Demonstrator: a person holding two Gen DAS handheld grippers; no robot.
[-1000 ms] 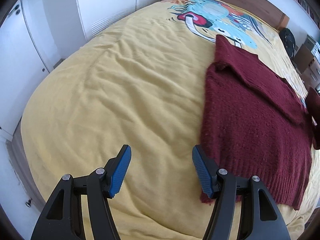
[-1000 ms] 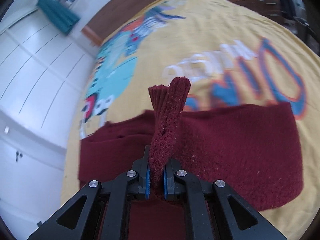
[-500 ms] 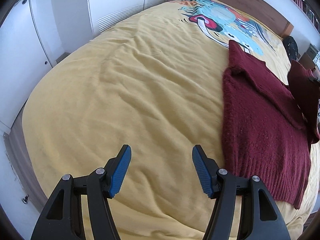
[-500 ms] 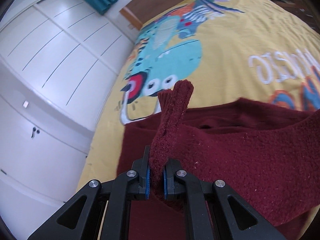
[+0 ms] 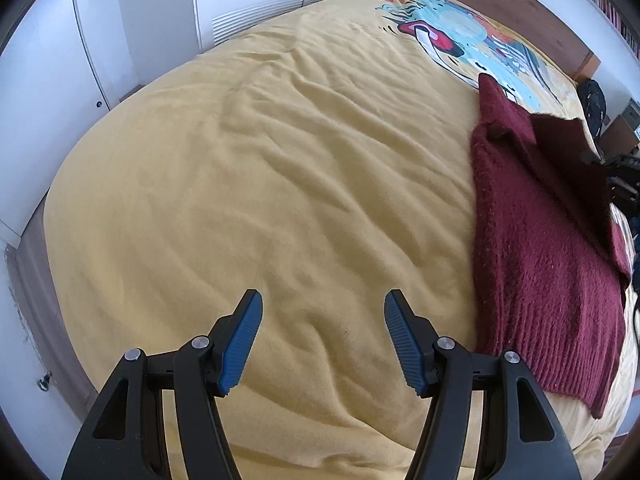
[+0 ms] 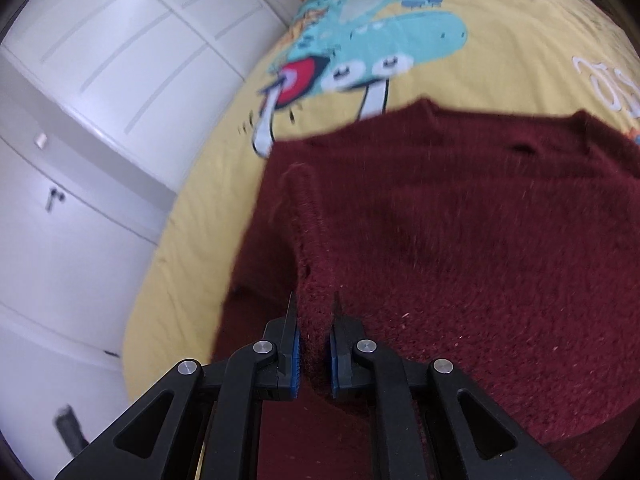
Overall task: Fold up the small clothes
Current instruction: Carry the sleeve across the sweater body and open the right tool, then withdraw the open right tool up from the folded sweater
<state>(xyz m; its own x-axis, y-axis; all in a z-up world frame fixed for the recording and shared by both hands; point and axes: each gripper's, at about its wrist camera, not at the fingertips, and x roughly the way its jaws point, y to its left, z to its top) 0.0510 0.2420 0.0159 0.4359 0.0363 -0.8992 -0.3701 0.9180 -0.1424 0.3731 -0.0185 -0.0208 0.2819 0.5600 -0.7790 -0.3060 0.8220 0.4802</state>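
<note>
The maroon sweater (image 5: 536,240) lies flat near the right edge of the yellow bedspread (image 5: 260,184). The right gripper (image 6: 314,320) is clenched on its cuff. The left gripper (image 5: 323,316), jaws spread wide, hangs above bare bedspread. White wardrobe doors (image 6: 100,92) flank the bed, by the wooden headboard (image 5: 492,4).

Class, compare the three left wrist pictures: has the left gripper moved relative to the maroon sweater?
Yes. The open left gripper has drawn away leftward: the maroon sweater, once beside its right finger, now lies farther right on the yellow bedspread.
</note>
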